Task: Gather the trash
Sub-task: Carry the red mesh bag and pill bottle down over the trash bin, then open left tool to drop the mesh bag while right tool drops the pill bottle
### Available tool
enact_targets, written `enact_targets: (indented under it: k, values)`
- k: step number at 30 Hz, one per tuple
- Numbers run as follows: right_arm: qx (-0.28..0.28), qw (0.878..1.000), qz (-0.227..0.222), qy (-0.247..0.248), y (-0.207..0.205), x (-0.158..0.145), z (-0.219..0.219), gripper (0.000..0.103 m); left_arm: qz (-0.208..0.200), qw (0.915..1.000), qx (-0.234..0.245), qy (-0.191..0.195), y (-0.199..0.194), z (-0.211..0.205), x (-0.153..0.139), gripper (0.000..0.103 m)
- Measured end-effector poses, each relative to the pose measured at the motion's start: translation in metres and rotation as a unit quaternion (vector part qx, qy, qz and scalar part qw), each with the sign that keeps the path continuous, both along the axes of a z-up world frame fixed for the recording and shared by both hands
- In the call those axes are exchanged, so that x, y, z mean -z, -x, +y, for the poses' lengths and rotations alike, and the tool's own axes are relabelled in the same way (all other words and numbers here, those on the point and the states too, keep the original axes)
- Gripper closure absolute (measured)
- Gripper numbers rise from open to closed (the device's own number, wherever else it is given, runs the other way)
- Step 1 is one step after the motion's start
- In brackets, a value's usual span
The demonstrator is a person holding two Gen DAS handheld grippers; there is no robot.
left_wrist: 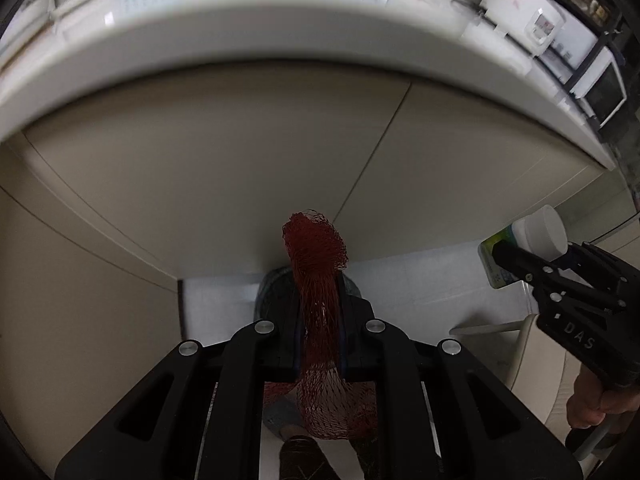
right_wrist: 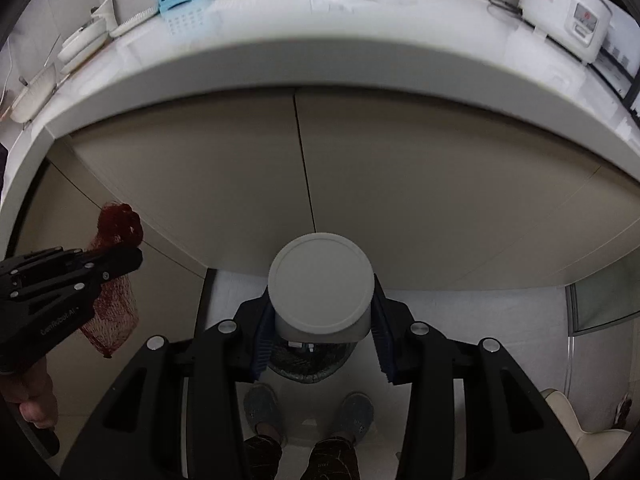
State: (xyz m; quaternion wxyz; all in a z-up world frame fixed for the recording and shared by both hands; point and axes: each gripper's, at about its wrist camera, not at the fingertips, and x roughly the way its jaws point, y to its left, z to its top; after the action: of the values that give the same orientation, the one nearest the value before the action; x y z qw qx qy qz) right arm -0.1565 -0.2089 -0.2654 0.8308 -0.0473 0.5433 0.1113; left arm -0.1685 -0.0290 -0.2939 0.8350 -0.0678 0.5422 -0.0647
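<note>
Below counter (right_wrist: 320,68): both claws level, L (left_wrist: 320,300) w/ net (left_wrist: 316,248), R (right_wrist: 320,320) w/ bottle (right_wrist: 320,284).

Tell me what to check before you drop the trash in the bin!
1. Left gripper shut on the red net: ok.
2. Right gripper shut on the bottle: ok.
3. Bin under the bottle: ok, seen just below it.
4. Bin under the net: cannot tell, the net and fingers hide most of it.
5. Slippers away from the bin: ok, they are beside it.
6. Bin has room: cannot tell.
</note>
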Motion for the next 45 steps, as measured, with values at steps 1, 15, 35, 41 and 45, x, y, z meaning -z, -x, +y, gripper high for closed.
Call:
enact_targets:
  k: [1, 15, 35, 41, 45]
  values:
    - [-0.002, 1.0, 0.008, -0.001, -0.001, 0.01, -0.002, 0.063, 0.009, 1.0, -0.002, 0.0, 0.0, -0.002, 0.013, 0.092]
    - [-0.006, 0.997, 0.08, 0.002, -0.01, 0.174, -0.025, 0.063, 0.079, 0.9964, -0.033, -0.002, -0.007, -0.01, 0.171, 0.092]
    - [-0.042, 0.988, 0.145, 0.001, -0.015, 0.367, -0.01, 0.063, 0.135, 0.9905, -0.016, 0.019, -0.037, -0.045, 0.383, 0.092]
    - [-0.049, 0.987, 0.152, 0.004, -0.027, 0.387, -0.008, 0.063, 0.173, 0.9844, -0.018, 0.026, -0.037, -0.048, 0.434, 0.092]
    - [-0.047, 0.987, 0.155, 0.005, -0.027, 0.398, -0.018, 0.063, 0.179, 0.9834, -0.014, 0.025, -0.036, -0.046, 0.449, 0.087]
